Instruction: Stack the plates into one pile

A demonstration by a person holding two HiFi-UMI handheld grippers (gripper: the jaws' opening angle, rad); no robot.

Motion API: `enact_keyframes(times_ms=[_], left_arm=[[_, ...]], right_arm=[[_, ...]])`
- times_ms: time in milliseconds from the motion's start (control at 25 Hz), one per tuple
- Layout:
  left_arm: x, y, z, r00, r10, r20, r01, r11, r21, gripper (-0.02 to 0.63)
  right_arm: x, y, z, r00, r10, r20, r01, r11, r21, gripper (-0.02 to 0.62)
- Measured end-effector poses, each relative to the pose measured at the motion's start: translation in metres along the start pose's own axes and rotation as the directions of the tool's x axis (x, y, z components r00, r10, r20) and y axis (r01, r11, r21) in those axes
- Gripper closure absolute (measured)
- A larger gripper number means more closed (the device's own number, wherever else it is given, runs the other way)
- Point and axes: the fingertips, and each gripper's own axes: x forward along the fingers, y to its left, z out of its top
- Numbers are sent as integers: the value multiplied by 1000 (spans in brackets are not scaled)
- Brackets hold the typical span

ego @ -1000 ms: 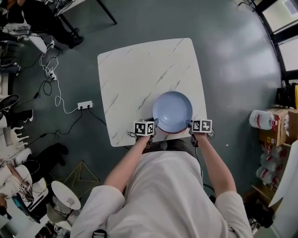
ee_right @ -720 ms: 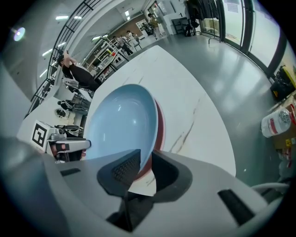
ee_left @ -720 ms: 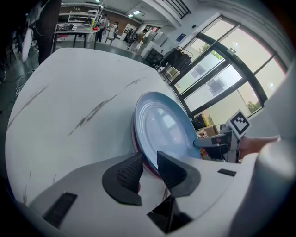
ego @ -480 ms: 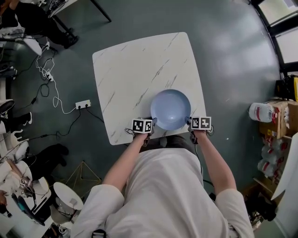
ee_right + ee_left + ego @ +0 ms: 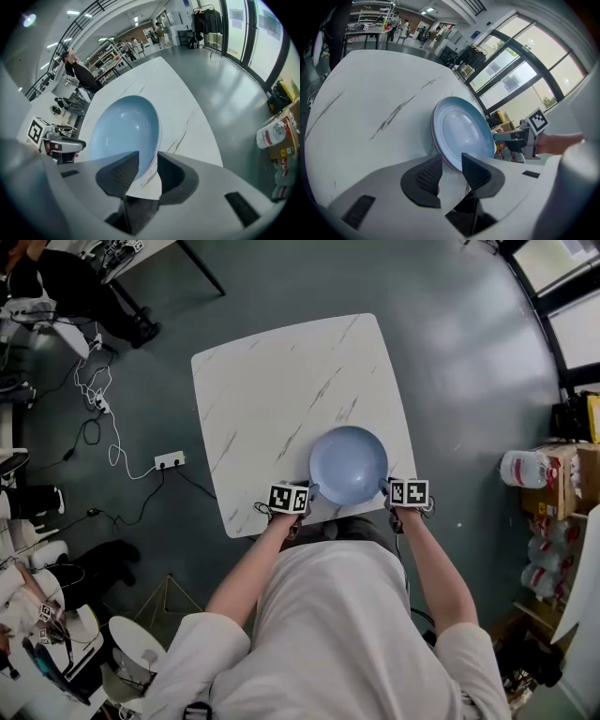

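1. Plates (image 5: 348,465) sit in one pile at the near edge of the surface (image 5: 272,390). From above, only the blue top one shows.
2. Left tongs (image 5: 450,171) have just been opening. They stand apart around the pile's rim and do not pinch it. Only the left gripper view shows a pink rim (image 5: 433,136) under the blue.
3. Right tongs (image 5: 147,171) have also just been opening and stand wide, with the opposite rim between them.

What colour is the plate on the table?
Pale blue. The plate shows best in the head view.
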Motion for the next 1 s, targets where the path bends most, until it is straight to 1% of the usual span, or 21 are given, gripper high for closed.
enact_keyframes(times_ms=[160, 320, 440, 480, 560, 800, 880, 1000], left_arm=[[-12, 0, 0, 1000, -6, 20, 6, 1000, 7, 471], [-22, 2, -2, 999, -29, 44, 29, 1000, 4, 472], [-32, 7, -7, 997, -30, 65, 28, 999, 23, 492], [-35, 9, -8, 997, -29, 75, 27, 999, 28, 501], [-44, 14, -10, 995, -22, 94, 19, 999, 31, 522], [-68, 24, -14, 990, -33, 136, 27, 999, 46, 559], [-73, 27, -16, 988, -29, 151, 23, 999, 43, 566], [-82, 28, -14, 980, -21, 199, 20, 1000, 8, 571]], right_arm=[[-10, 2, 1, 1000, -13, 27, 13, 1000, 2, 462], [-15, 9, 0, 998, -22, 55, 21, 1000, 6, 463], [-17, 15, -5, 997, -31, 74, 32, 999, -4, 465], [-19, 18, -7, 996, -32, 81, 33, 999, -8, 473], [-22, 23, -9, 995, -28, 101, 29, 1000, -7, 513], [-38, 46, -9, 983, 24, 182, -28, 999, 21, 551], [-43, 53, -12, 979, 42, 202, -43, 999, 1, 554], [-54, 56, -10, 974, 38, 221, -21, 997, -78, 554]])
